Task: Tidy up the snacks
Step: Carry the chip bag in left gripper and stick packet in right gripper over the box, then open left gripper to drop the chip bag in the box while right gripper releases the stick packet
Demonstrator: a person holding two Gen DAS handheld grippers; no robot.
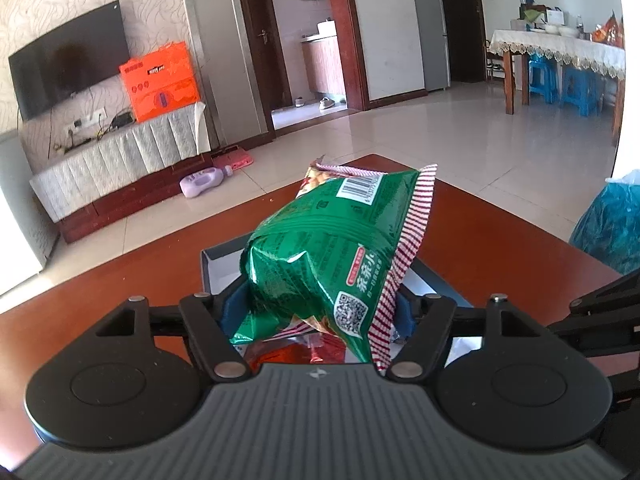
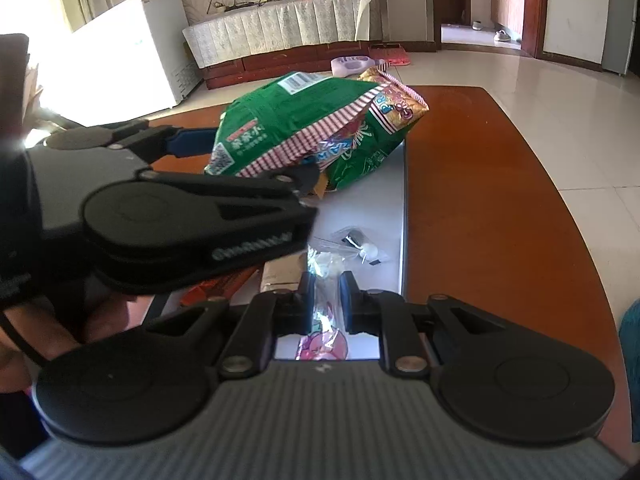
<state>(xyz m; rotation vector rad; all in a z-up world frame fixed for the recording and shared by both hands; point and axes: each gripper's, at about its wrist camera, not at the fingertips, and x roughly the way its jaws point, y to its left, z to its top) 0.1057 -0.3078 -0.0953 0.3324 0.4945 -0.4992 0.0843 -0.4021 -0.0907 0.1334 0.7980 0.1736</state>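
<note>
Green foil snack bag point(image 1: 320, 248), red-and-white striped seams, sits between the jaws of the left tongs point(image 1: 316, 312) above an open grey box point(image 1: 224, 268) on the reddish-brown wooden surface point(image 1: 500, 248). Judged: the bag is being lowered into the box, which serves as the collecting place for the snacks. From the right wrist view the bag's lower end rests at the box's far part, leaning on another snack packet point(image 2: 396, 100) with gold and pink print. Left tongs spread wide, blue pads flanking the bag; whether the pads press on it cannot be told from either view, so grip or release is uncertain.

Right tongs point(image 2: 326, 296) clenched nearly shut on a small clear-wrapped sweet packet point(image 2: 324, 320), pink print showing, held low over the near end of the box. Judged: next item waiting its turn for the box. Loose small wrapped bits point(image 2: 356, 244) lie on the box floor between the two tongs.
</note>
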